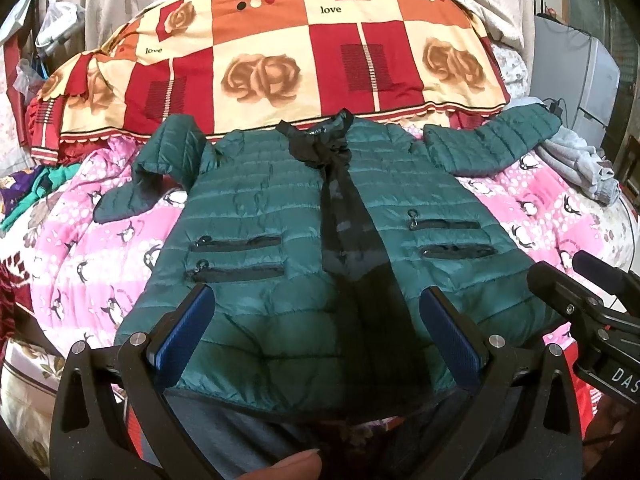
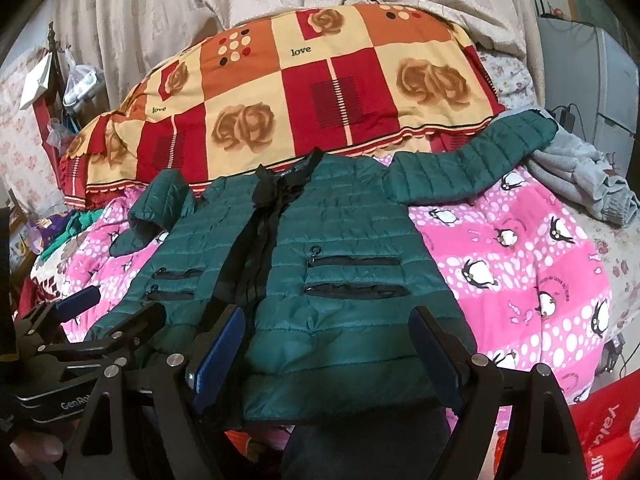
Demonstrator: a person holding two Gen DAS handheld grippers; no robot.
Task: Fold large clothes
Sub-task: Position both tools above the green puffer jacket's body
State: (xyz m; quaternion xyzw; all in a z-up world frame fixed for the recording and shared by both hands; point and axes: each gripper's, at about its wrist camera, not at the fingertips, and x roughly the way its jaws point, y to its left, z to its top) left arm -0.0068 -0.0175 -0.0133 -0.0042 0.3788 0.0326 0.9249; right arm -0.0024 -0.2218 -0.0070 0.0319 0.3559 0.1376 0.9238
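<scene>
**Green puffer jacket spread flat on the bed, both claws spread wide above its hem**

Left wrist view: the green quilted puffer jacket (image 1: 280,216) lies front-up on the pink penguin blanket (image 1: 92,248), collar toward the far edge of the bed, hem at the near edge. Its front hangs open, showing black lining (image 1: 344,216) down the middle. One sleeve is bent and bunched, the other stretches out toward a grey garment (image 1: 580,168). A red-and-cream rose quilt (image 1: 280,52) is heaped behind the collar. The left gripper (image 1: 316,320) hovers over the hem, jaws wide apart, holding nothing. The right gripper (image 1: 592,280) shows at the right edge.

Right wrist view: the right gripper (image 2: 328,336) hangs over the hem's right half, jaws parted and empty. The left gripper (image 2: 92,308) is just beside it, over the hem's left corner.
</scene>
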